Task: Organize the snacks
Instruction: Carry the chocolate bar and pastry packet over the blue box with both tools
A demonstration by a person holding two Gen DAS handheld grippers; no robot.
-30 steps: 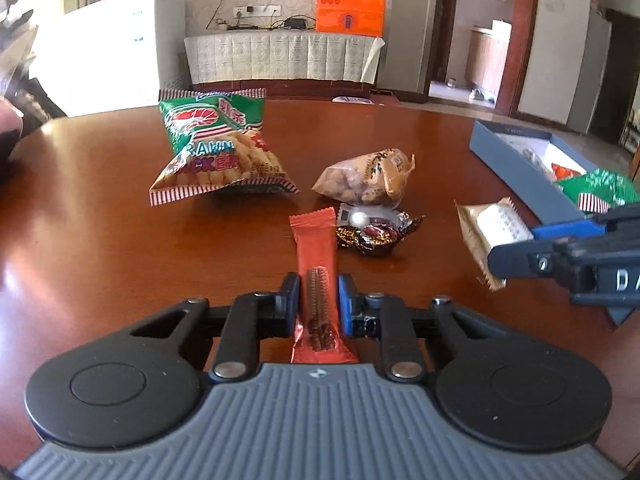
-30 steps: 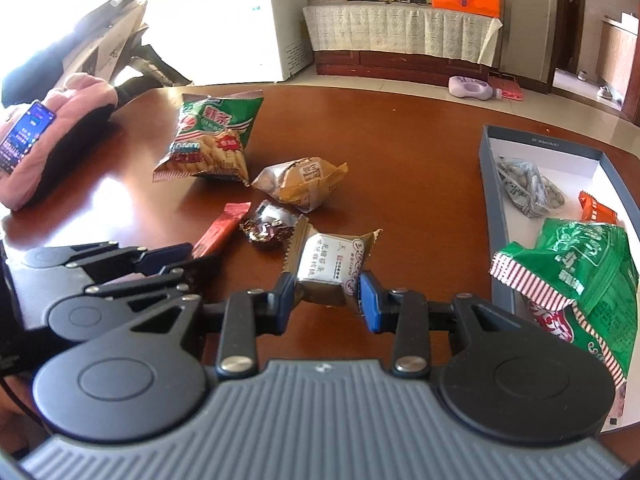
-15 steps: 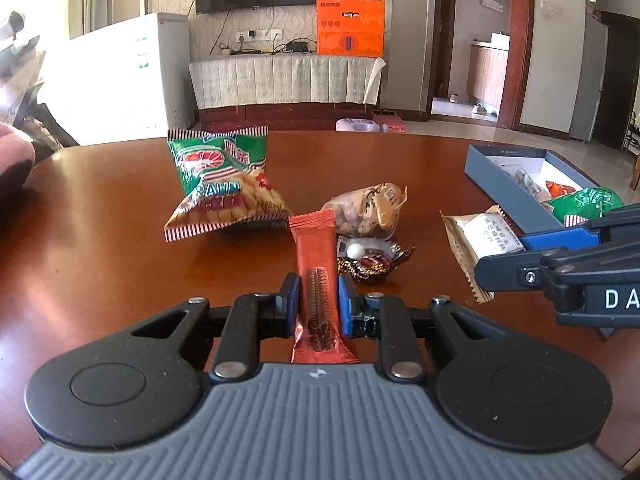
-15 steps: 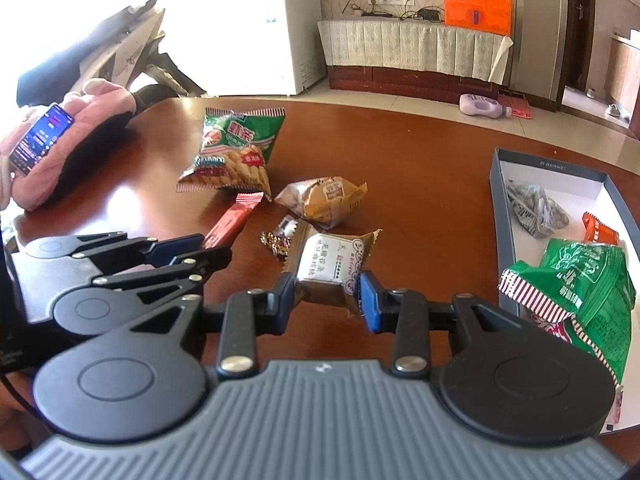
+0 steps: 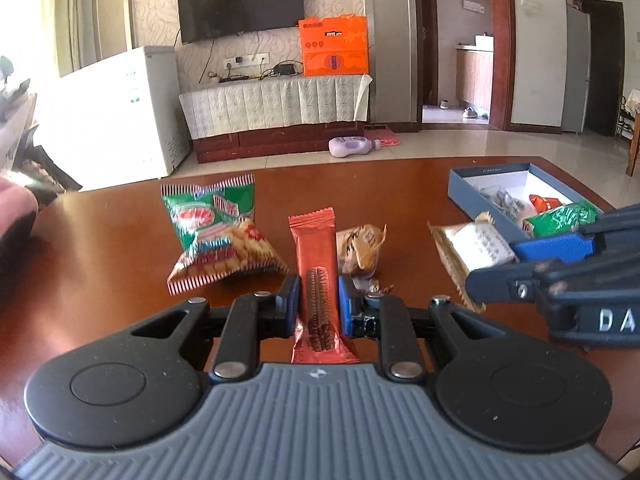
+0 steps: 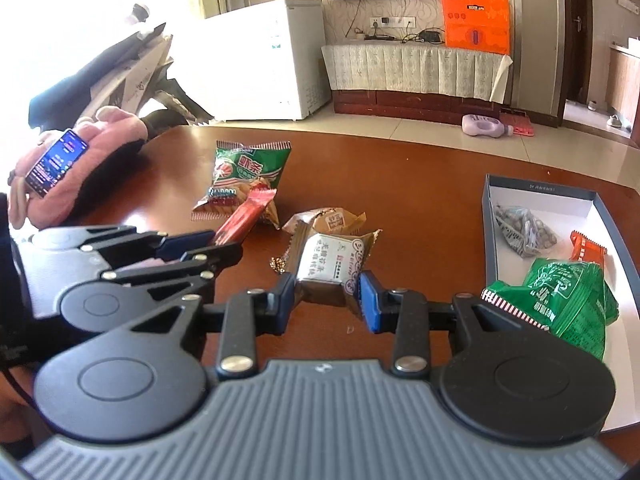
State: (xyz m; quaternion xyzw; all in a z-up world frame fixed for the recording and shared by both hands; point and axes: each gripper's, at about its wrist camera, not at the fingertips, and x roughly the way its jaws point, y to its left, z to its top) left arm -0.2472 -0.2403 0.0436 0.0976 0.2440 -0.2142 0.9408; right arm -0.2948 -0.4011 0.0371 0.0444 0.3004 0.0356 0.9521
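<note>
The left hand-held gripper point(image 5: 318, 306) clamps a red snack bar point(image 5: 316, 276); the right hand-held gripper point(image 6: 327, 297) pinches a cake packet point(image 6: 330, 268) by its edges, which could slip out before reaching the box point(image 6: 490, 216).

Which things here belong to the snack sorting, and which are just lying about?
Job:
- red bar in left claw
- white-label pastry in right claw
- prawn crackers
- brown pastry
- blue box

Lying about:
- phone
- pink cushion
</note>
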